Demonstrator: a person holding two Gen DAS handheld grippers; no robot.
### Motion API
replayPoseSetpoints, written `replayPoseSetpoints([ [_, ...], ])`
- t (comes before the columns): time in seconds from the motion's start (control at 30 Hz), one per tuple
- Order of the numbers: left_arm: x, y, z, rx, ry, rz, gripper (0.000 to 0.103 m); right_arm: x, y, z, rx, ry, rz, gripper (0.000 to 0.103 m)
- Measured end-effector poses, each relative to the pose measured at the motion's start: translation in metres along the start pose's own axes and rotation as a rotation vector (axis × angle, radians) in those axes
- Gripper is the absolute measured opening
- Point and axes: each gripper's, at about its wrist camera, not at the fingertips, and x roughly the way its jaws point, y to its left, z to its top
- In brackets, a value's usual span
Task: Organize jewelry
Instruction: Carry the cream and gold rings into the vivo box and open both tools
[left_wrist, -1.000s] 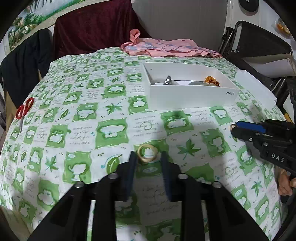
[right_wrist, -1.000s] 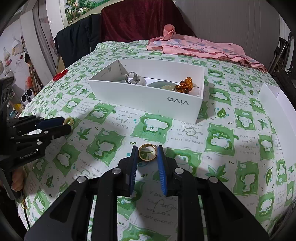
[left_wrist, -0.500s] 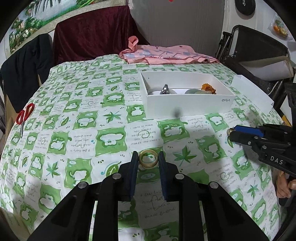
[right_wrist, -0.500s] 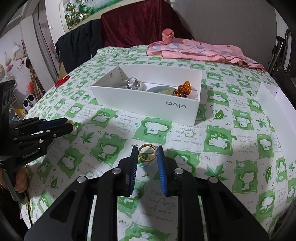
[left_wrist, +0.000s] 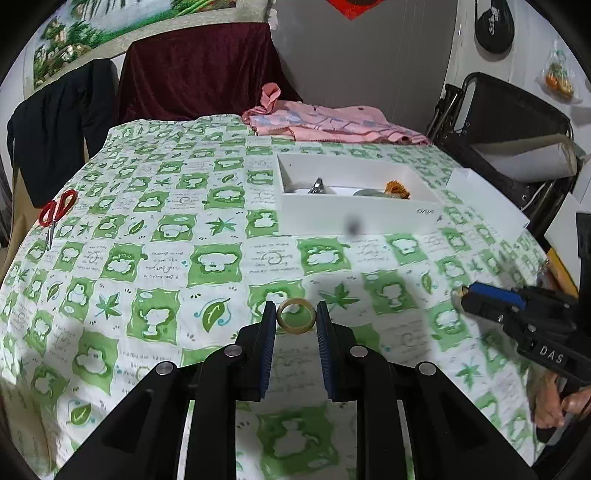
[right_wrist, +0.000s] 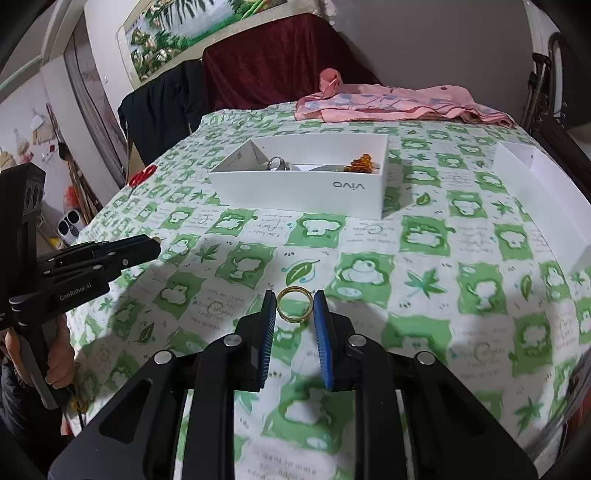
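Observation:
My left gripper (left_wrist: 296, 314) is shut on a pale beige ring (left_wrist: 296, 316), held a little above the green-and-white tablecloth. My right gripper (right_wrist: 294, 303) is shut on a thin gold ring (right_wrist: 294, 303), also lifted off the cloth. A white open box (left_wrist: 354, 218) stands ahead on the table; in the right wrist view the box (right_wrist: 303, 190) holds a silver ring (right_wrist: 277, 163), an amber bead piece (right_wrist: 360, 164) and a pale stone. Each gripper shows at the edge of the other's view, the right one (left_wrist: 461, 295) and the left one (right_wrist: 157, 242).
A second white tray (right_wrist: 543, 192) lies at the right edge of the table. Red-handled scissors (left_wrist: 55, 214) lie at the far left. Pink cloth (left_wrist: 332, 125) is bunched at the far edge, with dark garments and a dark red cover behind. A hand (left_wrist: 554, 406) grips the right tool.
Both grippers have lifted slightly and drawn back from the box, each carrying its ring. The left jaws closed onto the beige ring, raising it off the cloth.

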Motion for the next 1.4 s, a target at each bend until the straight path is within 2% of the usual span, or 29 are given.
replayPoseSetpoints([
  [0.17, -0.022, -0.010, 0.024, 0.010, -0.063, 0.012, 0.022, -0.025, -0.003, 0.013, 0.022, -0.064, 0.008, 0.020],
  [0.43, -0.036, -0.030, 0.082, 0.051, -0.149, 0.017, 0.022, -0.048, -0.006, 0.073, 0.022, -0.195, 0.007, 0.020],
  [0.6, -0.020, -0.039, 0.118, 0.055, -0.182, 0.021, 0.022, -0.034, -0.013, 0.118, 0.032, -0.238, -0.010, 0.020],
  [0.77, 0.010, -0.038, 0.146, 0.008, -0.191, 0.003, 0.022, 0.010, -0.032, 0.143, 0.075, -0.213, -0.037, 0.020],
  [0.9, 0.044, -0.032, 0.144, -0.018, -0.147, -0.004, 0.022, 0.044, -0.053, 0.137, 0.132, -0.154, -0.035, 0.020],
  [1.07, 0.080, -0.023, 0.129, -0.028, -0.066, 0.010, 0.022, 0.062, -0.065, 0.131, 0.162, -0.107, -0.023, 0.020],
  [1.4, 0.095, -0.015, 0.120, -0.035, -0.026, 0.024, 0.022, 0.073, -0.066, 0.126, 0.161, -0.078, -0.028, 0.020],
])
